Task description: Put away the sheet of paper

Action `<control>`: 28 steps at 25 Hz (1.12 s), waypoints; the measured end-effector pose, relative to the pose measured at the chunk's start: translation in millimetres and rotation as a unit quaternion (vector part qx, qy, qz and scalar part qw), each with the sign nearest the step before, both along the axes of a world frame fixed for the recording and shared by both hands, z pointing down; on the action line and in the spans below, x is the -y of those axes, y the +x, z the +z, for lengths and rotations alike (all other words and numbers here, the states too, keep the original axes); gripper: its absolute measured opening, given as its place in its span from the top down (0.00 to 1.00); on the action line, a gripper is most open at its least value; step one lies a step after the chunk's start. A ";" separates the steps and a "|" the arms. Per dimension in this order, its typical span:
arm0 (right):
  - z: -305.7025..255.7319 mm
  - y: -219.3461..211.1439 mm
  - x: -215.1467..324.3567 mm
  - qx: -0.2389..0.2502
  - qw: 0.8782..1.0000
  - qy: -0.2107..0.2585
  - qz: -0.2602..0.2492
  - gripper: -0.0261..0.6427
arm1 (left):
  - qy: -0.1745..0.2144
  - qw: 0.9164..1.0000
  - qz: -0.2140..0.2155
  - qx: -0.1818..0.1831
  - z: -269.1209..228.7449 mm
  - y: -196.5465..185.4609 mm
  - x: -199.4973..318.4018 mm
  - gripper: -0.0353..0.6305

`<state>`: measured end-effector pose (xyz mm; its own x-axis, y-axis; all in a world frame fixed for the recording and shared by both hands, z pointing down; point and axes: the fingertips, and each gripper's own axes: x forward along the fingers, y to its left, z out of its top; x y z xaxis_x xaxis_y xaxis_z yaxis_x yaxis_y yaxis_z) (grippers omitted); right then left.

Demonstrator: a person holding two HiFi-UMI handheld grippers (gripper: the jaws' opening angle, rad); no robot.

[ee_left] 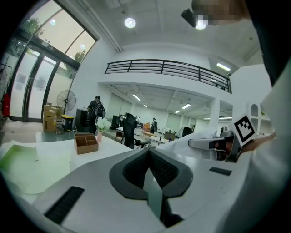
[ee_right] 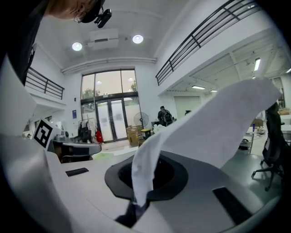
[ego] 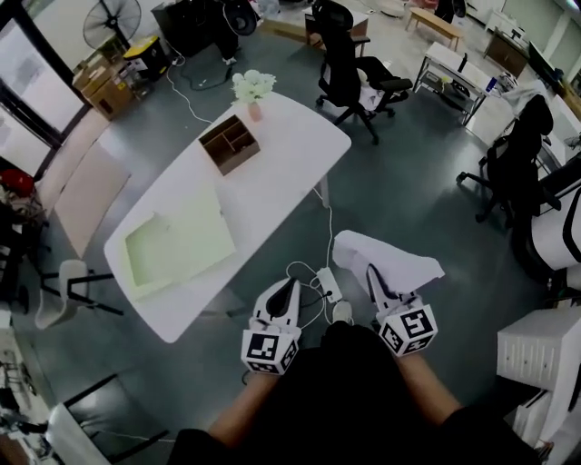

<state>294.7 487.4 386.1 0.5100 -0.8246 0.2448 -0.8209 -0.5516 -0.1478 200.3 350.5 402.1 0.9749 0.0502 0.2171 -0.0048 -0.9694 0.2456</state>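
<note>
A white sheet of paper (ego: 388, 255) hangs bowed and rumpled in the lower centre-right of the head view. It is over the grey floor (ego: 408, 191) and clear of the table's near corner. One edge is pinched in the right gripper (ego: 375, 275), whose jaws are clamped tight on it. In the right gripper view, the sheet (ee_right: 213, 120) rises from between that gripper's (ee_right: 142, 182) dark pads and arcs to the upper right of the frame.

Just to its left in the head view, the left gripper (ego: 289, 287) is held level with it and apart from the paper. The left gripper view shows this gripper (ee_left: 149, 160) with its jaws together at the tips and nothing between them.

A white power strip (ego: 328, 284) and its looping cable lie on the floor between the two grippers. The long white table (ego: 281, 173) runs diagonally from the lower left toward the upper centre of the head view. A pale green tray (ego: 172, 250) sits at its nearer end and a wooden organiser (ego: 229, 143) farther along. White flowers (ego: 253, 86) in a pink vase stand at the far tip. Beyond the table, a black office chair (ego: 349, 73) stands at upper centre. A fan (ego: 112, 20) and cardboard boxes (ego: 102, 84) fill the upper left corner. A white drawer unit (ego: 536, 350) stands at the lower right edge.
</note>
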 end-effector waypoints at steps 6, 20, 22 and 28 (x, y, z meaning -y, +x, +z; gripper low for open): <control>14.0 17.3 22.1 0.015 0.994 -0.005 -0.112 0.96 | 0.023 0.997 -0.077 0.007 -5.3 20.4 4.6 0.94; 30.6 8.1 70.3 0.029 0.963 0.015 -0.268 0.96 | 0.050 0.979 -0.196 0.028 2.5 2.1 19.6 0.94; 29.5 1.3 82.7 0.032 0.956 0.019 -0.290 0.96 | 0.049 0.975 -0.213 0.033 4.9 -5.2 25.2 0.94; 20.2 -22.2 125.7 0.039 0.936 0.035 -0.348 0.96 | 0.047 0.963 -0.264 0.035 3.8 -23.5 52.9 0.94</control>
